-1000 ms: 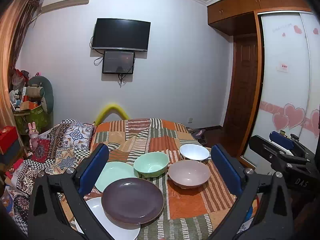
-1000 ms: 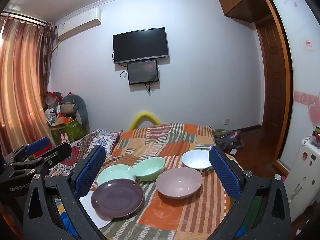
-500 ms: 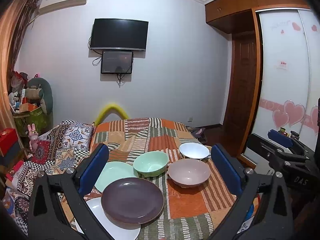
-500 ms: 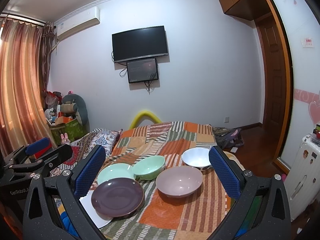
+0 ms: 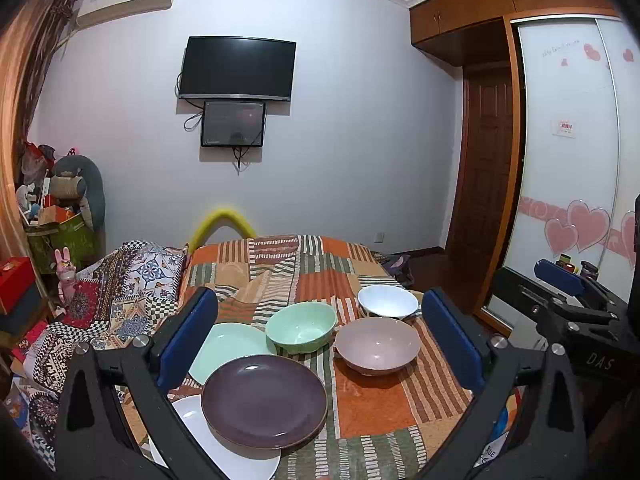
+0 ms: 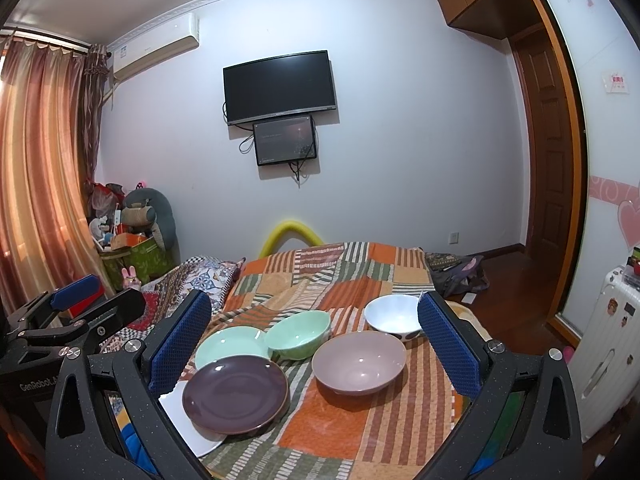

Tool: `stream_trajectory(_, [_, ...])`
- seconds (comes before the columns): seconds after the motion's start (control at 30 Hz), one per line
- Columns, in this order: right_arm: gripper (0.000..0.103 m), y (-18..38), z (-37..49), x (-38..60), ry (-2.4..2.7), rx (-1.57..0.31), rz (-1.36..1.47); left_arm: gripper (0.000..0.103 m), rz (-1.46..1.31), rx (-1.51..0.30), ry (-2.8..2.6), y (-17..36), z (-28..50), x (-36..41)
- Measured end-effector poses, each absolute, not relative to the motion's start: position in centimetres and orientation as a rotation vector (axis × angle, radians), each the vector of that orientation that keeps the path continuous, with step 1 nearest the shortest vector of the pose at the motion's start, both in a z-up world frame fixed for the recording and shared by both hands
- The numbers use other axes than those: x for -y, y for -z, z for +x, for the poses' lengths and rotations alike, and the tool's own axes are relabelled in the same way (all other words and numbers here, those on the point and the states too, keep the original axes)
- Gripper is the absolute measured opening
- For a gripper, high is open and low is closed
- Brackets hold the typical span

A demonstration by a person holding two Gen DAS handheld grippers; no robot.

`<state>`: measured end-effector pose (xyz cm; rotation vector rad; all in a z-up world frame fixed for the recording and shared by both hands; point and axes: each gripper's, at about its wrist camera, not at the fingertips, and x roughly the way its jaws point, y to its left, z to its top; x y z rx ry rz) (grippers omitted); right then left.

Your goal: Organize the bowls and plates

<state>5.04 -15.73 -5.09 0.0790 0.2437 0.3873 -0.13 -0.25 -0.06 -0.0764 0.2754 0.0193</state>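
On a patchwork-covered table point(image 5: 372, 404) lie a purple plate point(image 5: 264, 400) resting partly on a white plate point(image 5: 240, 456), a mint plate point(image 5: 236, 344), a mint bowl point(image 5: 301, 327), a pink bowl point(image 5: 378, 345) and a white bowl point(image 5: 387, 301). The same dishes show in the right wrist view: purple plate point(image 6: 236, 394), mint bowl point(image 6: 298, 334), pink bowl point(image 6: 359, 362), white bowl point(image 6: 394, 316). My left gripper point(image 5: 320, 340) is open and empty, held above the near table edge. My right gripper point(image 6: 314, 344) is open and empty, beside it to the right.
A patterned quilt point(image 5: 120, 292) lies left of the table. Boxes and toys point(image 5: 60, 220) stand at the far left wall. A wardrobe with sliding doors point(image 5: 568, 160) and a white suitcase point(image 6: 608, 352) are on the right. A TV point(image 5: 238, 68) hangs on the far wall.
Both grippers drifted only slightly; the dishes have not moved and both grippers stay open.
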Motion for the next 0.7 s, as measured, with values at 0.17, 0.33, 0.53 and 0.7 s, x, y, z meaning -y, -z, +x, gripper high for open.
stream_trajectory(0.17, [0.103,5.12,5.05,15.76,-0.387,-0.244,0.080,0.103,-0.078,-0.277,-0.017,0.12,0.00,0.25])
stream_trajectory(0.33, [0.103,5.12,5.04,15.76,-0.388,-0.244,0.080,0.103,-0.079,-0.278,-0.017,0.15,0.07,0.24])
stream_trajectory(0.53, [0.103,5.09,5.07,15.74,-0.388,-0.246,0.080,0.103,-0.080,-0.278,-0.015,0.17,0.06,0.25])
stream_trajectory(0.7, [0.103,5.10,5.01,15.61,-0.390,-0.245,0.081,0.103,-0.080,-0.278,-0.014,0.15,0.09,0.26])
